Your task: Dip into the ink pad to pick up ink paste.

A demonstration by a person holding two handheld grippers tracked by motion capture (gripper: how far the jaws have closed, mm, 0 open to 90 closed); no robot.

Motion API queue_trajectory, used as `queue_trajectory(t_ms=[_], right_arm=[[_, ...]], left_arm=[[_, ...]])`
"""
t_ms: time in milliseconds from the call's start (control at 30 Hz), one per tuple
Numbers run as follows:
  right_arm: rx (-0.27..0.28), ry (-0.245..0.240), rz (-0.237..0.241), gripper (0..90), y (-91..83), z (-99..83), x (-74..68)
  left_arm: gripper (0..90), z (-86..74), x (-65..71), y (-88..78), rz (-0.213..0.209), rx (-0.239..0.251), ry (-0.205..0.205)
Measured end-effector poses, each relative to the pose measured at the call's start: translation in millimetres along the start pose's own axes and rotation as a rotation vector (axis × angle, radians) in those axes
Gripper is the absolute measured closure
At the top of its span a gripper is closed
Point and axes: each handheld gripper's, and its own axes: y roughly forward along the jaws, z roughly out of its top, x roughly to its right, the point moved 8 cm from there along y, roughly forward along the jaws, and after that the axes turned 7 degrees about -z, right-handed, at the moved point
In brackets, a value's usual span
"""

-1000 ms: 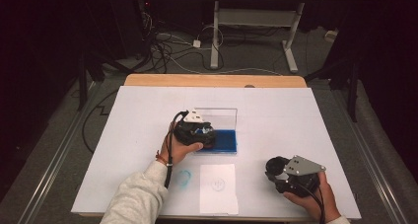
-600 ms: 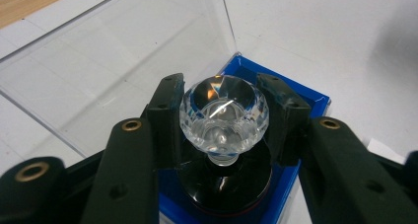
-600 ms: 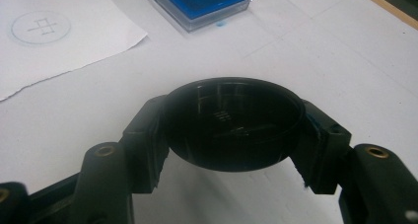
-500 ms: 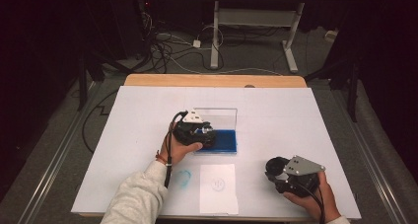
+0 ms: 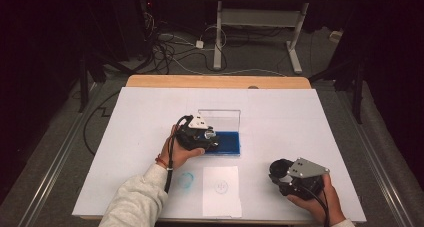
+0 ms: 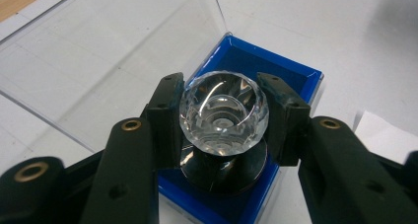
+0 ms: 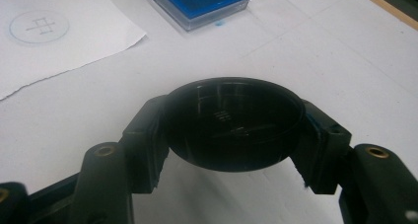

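Nothing has shifted over the last second: both hands rest, so the work pauses mid-transfer. Near, the right gripper (image 7: 229, 135) clamps a black lens cap (image 7: 231, 123), seen close in its own view. Farther, the left gripper (image 6: 224, 123) grips a faceted glass knob (image 6: 224, 114) over the blue case (image 6: 296, 76); the high view shows the marked paper sheet (image 5: 221, 189).

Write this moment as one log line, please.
left gripper: shut on crystal over blue box | right gripper: shut on black disc
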Motion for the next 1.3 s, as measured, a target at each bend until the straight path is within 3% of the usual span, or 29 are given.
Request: queue_trajectory(t_ms=[200, 333, 467, 667, 1167, 1300], right_arm=[[-0.003, -0.001, 0.0, 38.2, -0.7, -0.3, -0.5], [-0.007, 0.002, 0.001, 38.2, -0.5, -0.8, -1.4], [-0.012, 0.002, 0.001, 38.2, 0.7, -1.0, -2.3], [-0.015, 0.0, 0.0, 38.2, 1.3, -1.4, -2.6], [-0.014, -0.003, 0.001, 38.2, 2.1, -0.3, -3.6], [-0.011, 0.005, 0.002, 38.2, 0.6, -0.7, -2.5]], left_arm=[[54.6, -0.5, 1.0, -1.9, 0.013, -0.038, 0.026], [54.6, 0.3, 0.3, 0.6, 0.004, -0.028, 0.011], [54.6, 4.7, 1.7, 4.5, 0.021, -0.055, 0.021], [54.6, 2.7, -0.9, 2.7, 0.0, -0.05, 0.001], [54.5, 9.2, 0.9, 8.4, 0.046, -0.104, 0.026], [54.5, 3.7, -1.1, 3.5, 0.023, -0.089, 0.002]])
